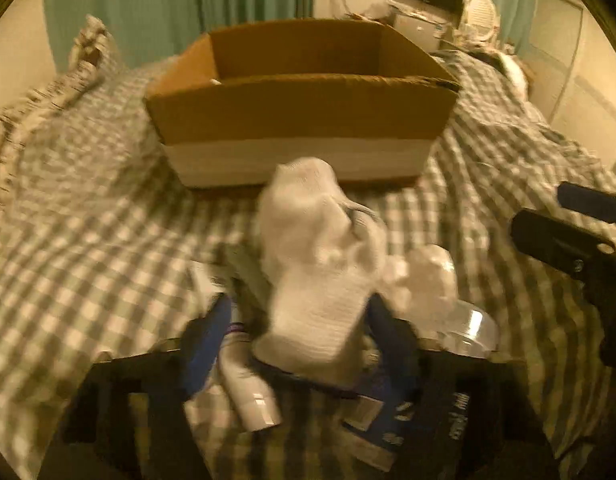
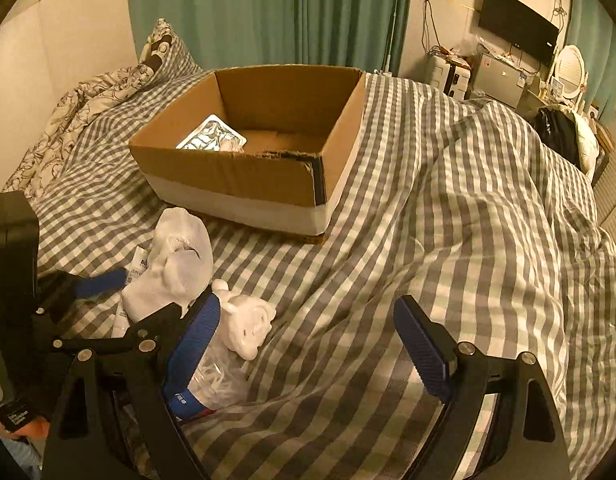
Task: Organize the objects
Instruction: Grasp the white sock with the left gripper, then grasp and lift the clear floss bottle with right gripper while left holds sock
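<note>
My left gripper [image 1: 295, 332] is shut on a white sock [image 1: 316, 264] and holds it just above the bed, in front of an open cardboard box [image 1: 299, 108]. The sock also shows in the right wrist view [image 2: 171, 264], with the left gripper [image 2: 147, 300] around it. The box [image 2: 243, 176] holds a flat printed packet [image 2: 211, 138]. My right gripper [image 2: 308, 352] is open and empty above the checked blanket. A white figurine [image 2: 247, 326], a clear plastic bag [image 2: 215, 380] and a white tube [image 1: 247, 384] lie near the sock.
The checked blanket [image 2: 448, 240] covers the bed in folds. A floral pillow [image 2: 87, 100] lies at the far left. Green curtains [image 2: 267, 8], a TV [image 2: 516, 28] and a cluttered desk stand beyond the bed.
</note>
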The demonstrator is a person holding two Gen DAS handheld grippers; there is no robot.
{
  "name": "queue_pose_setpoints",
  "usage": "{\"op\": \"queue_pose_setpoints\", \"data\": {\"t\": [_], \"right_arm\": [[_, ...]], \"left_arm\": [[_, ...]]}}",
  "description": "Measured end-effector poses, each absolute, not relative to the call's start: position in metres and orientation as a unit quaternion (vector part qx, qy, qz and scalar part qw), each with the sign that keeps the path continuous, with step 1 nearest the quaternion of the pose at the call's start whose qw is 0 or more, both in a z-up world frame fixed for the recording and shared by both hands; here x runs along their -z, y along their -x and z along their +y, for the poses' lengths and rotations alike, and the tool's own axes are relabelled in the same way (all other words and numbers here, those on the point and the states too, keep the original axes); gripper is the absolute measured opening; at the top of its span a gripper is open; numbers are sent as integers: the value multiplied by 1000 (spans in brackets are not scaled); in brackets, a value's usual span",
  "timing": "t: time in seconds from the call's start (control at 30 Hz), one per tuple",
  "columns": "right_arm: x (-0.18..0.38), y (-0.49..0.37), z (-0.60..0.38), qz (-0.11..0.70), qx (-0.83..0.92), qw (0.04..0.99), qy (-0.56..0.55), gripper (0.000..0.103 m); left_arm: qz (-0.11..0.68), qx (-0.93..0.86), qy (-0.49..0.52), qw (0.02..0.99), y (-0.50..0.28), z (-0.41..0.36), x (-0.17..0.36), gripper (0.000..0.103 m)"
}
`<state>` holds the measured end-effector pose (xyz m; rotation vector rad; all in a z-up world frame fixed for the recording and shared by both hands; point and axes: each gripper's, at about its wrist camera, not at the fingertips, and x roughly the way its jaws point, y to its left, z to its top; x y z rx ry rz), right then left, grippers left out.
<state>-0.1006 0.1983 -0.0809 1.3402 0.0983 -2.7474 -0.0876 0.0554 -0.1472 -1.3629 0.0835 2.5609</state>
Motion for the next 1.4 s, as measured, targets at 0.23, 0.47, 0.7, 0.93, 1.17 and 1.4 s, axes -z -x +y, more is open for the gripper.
{"op": "queue_pose_setpoints", "data": {"t": [0.23, 0.47, 0.7, 0.93, 1.17, 1.4], "right_arm": [[76, 86, 184, 46, 898, 68, -431, 88], [73, 66, 159, 69, 900, 114, -414, 96], [94, 58, 127, 103, 872, 170, -448, 98], [122, 64, 111, 149, 846, 168, -484, 98], [138, 78, 112, 133, 838, 154, -506, 98], [135, 77, 113, 119, 843, 154, -501, 95]], "left_arm": [[21, -881, 455, 129, 75, 47, 126, 34], [25, -893, 439, 93, 51, 20, 101, 34], [43, -894, 440, 68, 29, 6, 103, 34], [43, -896, 437, 64, 25, 2, 104, 34], [39, -896, 438, 66, 24, -2, 105, 34], [40, -897, 436, 66, 23, -2, 103, 34]]}}
